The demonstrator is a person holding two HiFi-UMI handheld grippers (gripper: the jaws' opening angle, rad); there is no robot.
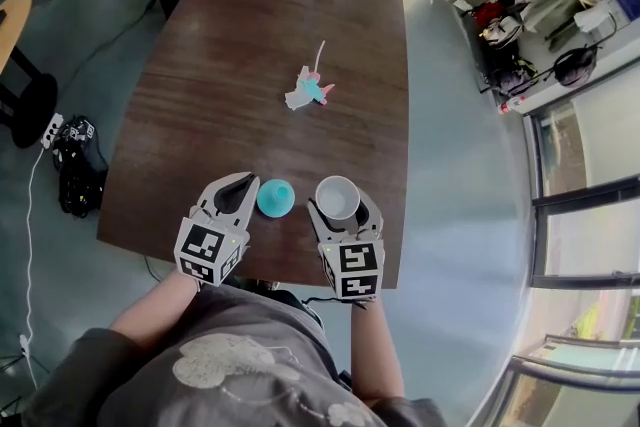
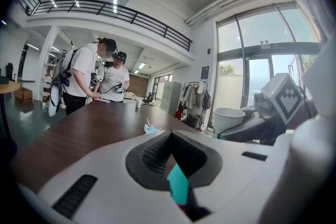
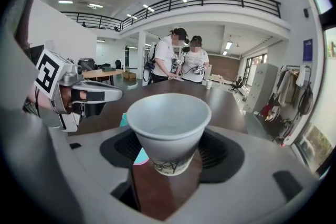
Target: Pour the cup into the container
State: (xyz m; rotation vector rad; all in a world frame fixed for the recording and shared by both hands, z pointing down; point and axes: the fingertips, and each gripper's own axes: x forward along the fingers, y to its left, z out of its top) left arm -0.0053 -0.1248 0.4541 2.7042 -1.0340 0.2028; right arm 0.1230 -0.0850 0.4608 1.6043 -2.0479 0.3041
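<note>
Close to the near table edge (image 1: 250, 65), the right gripper (image 1: 340, 211) clasps a smooth white paper cup (image 3: 168, 128) in wide jaws. The left gripper (image 1: 247, 181) has its tips together beside the round teal container (image 1: 275, 198). The dark wood beyond is mostly open.

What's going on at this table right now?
A person is working two handheld grippers at the near edge of the wooden table. The right gripper is clamped on a white paper cup, which is upright and not tipped. The teal container sits beside the cup, next to the left gripper. That gripper's jaws are nearly together with teal showing in the gap; whether it grips the container is unclear. No pouring yet.
</note>
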